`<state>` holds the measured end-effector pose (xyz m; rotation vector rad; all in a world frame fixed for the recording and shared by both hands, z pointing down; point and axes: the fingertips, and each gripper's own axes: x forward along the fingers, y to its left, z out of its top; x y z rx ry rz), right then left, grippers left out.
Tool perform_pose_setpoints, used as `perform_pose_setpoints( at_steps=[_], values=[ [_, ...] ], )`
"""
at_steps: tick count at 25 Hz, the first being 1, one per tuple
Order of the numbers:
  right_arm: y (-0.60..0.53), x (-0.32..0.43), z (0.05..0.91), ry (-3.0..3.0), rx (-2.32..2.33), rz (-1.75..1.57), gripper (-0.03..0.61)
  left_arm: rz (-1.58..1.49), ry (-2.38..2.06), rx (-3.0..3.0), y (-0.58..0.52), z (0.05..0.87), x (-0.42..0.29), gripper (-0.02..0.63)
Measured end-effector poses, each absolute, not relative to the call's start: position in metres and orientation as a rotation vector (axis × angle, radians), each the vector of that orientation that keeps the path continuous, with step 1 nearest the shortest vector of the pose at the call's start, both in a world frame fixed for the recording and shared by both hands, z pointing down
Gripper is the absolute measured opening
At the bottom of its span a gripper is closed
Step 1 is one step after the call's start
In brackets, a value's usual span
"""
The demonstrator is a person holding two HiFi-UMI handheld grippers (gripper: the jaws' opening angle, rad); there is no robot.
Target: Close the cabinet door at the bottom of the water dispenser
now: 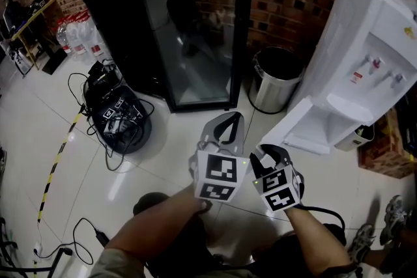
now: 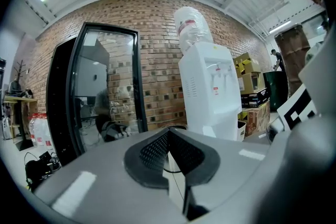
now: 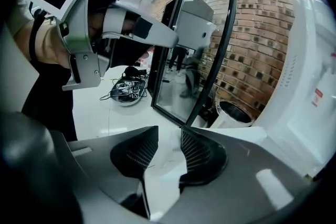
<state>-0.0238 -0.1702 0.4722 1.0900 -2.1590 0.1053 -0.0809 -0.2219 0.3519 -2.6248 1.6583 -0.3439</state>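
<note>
Head view tells the story best: the cabinet door [image 1: 296,125] at the foot of the water dispenser [image 1: 365,55] is swung wide open, sticking out from the dispenser's base toward the person, so it's clearly not closed yet. The right gripper [image 1: 264,153] sits low at the door's free corner, the end farthest from the dispenser, and is tilted downward. My guess is that's so it can catch that edge and swing the door back toward the dispenser. Its jaws stand apart with nothing pinched. In the right gripper view the gap looks onto something white, maybe door edge, maybe floor tile, and I can't tell which, or whether anything is touching. The left gripper [image 1: 228,119] hangs just beside the right one, on the side away from the dispenser, with its jaws together and empty. It's aimed roughly level at the dispenser and looks parked out of the way, since a push like this probably only needs one gripper. The trash can [image 1: 273,78] stands right next to the dispenser, beyond the open door, so I doubt it gets in the way of the swing.
</note>
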Motion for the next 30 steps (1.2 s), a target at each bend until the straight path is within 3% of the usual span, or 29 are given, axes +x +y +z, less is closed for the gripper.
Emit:
perform_pose_setpoints(
  at_steps=[12,30],
  values=[
    [-0.131,0.030,0.473,-2.101,1.146,0.110,0.087,-0.340,1.464,-2.731,-0.195,0.352,-0.014,0.000],
    [-0.090,0.162,0.469,-1.938,1.454,0.318,0.100,-0.321,1.318,-2.853,-0.167,0.357,0.075,0.000]
  ],
)
